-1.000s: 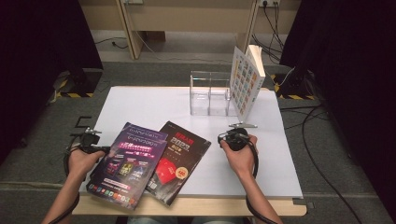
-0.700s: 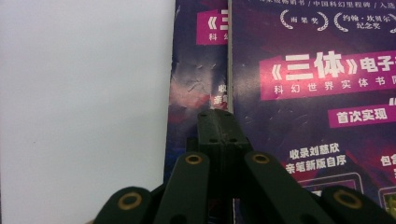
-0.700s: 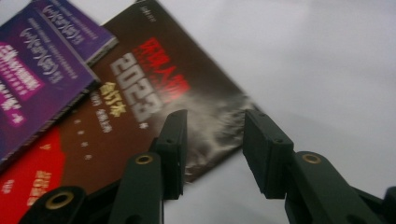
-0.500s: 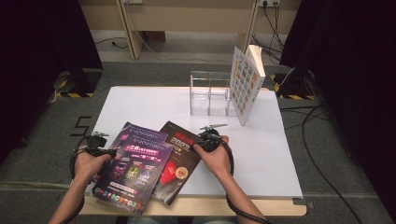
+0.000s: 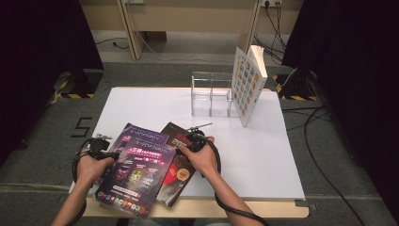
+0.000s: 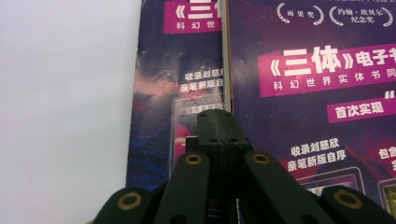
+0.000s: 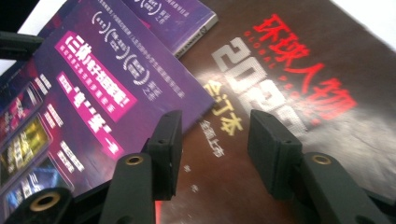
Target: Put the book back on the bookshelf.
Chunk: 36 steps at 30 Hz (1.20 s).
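**Glossy covers, two grippers**

The left gripper [image 5: 104,147] was clamped tight on the top purple magazine's [image 5: 139,175] slick edge. Just beside it, the right gripper [image 7: 215,140], jaws just widening, empty, hovered over the dark glossy magazine [image 7: 299,93].

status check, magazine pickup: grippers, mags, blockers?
Left gripper shut on top purple magazine. Right gripper open, jaws just been opening, nothing between them, over dark magazine. Purple magazine overlaps the dark one.
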Tool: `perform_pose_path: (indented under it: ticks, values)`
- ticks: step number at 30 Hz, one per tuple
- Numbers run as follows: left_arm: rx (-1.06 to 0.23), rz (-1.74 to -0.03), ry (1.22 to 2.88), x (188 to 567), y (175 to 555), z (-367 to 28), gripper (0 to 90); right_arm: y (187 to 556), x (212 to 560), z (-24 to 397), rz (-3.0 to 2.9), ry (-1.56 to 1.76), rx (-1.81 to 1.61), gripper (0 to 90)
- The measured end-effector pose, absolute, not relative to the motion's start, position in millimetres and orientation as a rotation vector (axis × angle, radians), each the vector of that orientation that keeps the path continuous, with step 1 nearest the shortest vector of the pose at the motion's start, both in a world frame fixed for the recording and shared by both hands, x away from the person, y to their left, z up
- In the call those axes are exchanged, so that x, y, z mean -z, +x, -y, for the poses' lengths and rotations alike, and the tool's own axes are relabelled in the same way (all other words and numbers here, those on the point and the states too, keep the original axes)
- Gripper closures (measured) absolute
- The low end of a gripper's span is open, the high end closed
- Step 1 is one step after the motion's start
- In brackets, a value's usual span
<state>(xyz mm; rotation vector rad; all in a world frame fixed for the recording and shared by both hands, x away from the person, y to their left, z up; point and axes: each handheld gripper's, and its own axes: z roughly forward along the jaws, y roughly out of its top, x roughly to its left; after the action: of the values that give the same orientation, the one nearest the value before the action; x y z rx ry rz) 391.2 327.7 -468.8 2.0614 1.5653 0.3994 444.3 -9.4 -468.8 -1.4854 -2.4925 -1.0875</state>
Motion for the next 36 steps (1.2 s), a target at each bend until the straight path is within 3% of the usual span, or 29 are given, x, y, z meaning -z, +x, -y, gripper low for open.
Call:
perform_pose_path:
  ticks: [22, 36]
  values:
    - [-0.386, -1.528, 2.069, 469, 383, -320, 89.3, 452, 474, -9, 2.471, -1.499, 1.052, 51.4]
    - [-0.35, -1.564, 1.851, 461, 379, -336, 63.5, 436, 471, -1, 2.435, -1.48, 0.988, 51.9]
